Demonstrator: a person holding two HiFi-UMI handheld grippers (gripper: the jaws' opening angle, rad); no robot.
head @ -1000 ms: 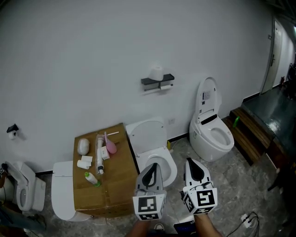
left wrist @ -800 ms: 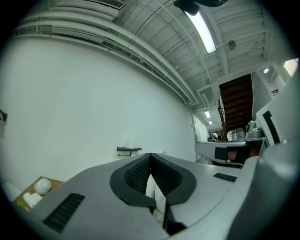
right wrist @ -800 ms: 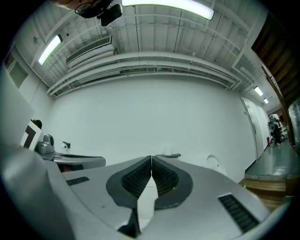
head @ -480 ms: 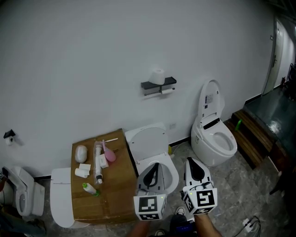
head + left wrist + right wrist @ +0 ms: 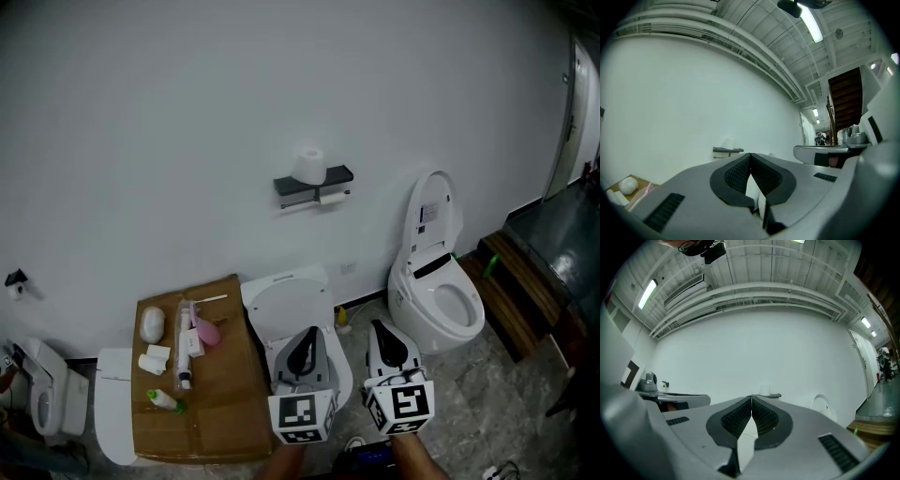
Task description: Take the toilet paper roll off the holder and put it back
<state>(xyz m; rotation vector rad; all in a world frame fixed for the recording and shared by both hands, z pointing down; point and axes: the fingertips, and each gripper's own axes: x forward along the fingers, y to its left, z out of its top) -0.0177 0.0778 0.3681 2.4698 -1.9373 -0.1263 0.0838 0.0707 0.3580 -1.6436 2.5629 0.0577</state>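
**Desk:** Where is the toilet paper roll (image 5: pixel 308 166)?

**Photographer:** Upper centre of the head view. It stands upright on top of the dark holder (image 5: pixel 314 180), which is fixed to the white wall (image 5: pixel 169 112). A smaller bit of white paper (image 5: pixel 330 198) shows just under the holder's right end.

**Desk:** And the claws?

**Photographer:** Bottom centre, side by side and well apart from the holder. The left claw (image 5: pixel 305 337) is pressed together, its ribbed pads meeting at the tip with nothing between them. The right claw (image 5: pixel 378 330) is pressed together the same way and is also empty. Both point toward the wall. In each gripper view the holder appears small and far off, just above the joined tips.

**Desk:** What else is in the frame?

**Photographer:** A white toilet (image 5: pixel 281 300) with its lid raised sits just beyond the left claw. A second toilet (image 5: pixel 441 295), lid also up, stands at right centre against the wall. At lower left, a cardboard box (image 5: pixel 225 394) carries a green-capped bottle (image 5: pixel 164 400), a pink item (image 5: pixel 207 331) and a white oval object (image 5: pixel 152 323). A third toilet (image 5: pixel 47 403) is at the far lower-left edge.
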